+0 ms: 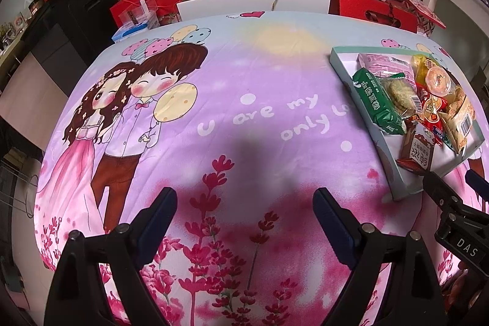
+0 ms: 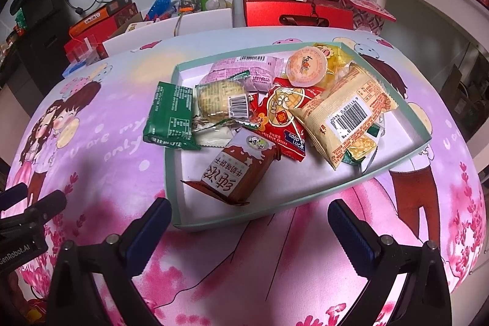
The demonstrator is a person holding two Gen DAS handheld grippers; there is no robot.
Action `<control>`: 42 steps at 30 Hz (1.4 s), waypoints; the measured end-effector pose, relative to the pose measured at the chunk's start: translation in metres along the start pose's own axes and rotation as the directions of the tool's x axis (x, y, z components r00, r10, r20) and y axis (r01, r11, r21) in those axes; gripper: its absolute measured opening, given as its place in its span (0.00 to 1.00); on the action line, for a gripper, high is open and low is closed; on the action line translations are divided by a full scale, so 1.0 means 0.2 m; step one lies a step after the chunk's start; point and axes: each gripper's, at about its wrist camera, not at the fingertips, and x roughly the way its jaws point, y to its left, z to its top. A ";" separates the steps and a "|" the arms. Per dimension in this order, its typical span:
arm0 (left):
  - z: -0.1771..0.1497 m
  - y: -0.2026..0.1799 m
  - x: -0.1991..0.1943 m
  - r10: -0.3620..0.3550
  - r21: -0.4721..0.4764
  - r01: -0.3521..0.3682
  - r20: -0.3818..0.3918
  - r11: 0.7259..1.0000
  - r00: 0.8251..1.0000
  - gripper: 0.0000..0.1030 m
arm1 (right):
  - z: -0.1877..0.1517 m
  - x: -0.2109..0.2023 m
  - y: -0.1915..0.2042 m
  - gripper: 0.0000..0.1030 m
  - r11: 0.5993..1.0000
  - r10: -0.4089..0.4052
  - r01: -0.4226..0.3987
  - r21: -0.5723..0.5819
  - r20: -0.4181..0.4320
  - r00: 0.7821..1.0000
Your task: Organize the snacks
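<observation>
A: The right tongs [image 2: 247, 222] hang spread wide with nothing between them, just before the tray [image 2: 175, 142]. The left tongs [image 1: 244, 210] are also apart, over bare cloth [image 1: 244, 75].

B: The brown biscuit pack [image 2: 235, 173] lies nearest and loose; a push may slide it. Further, the green pack [image 2: 171, 118] overhangs the rim and could drop out.

The green packet [image 2: 171, 115] hides the tray's [image 2: 321, 197] left wall; small wrappers lie buried under snacks
</observation>
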 end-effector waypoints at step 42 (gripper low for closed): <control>0.00 0.00 0.00 -0.001 0.002 0.001 -0.002 1.000 1.000 0.88 | -0.01 0.02 0.01 1.00 1.000 -0.001 0.001 -0.003 -0.010 1.000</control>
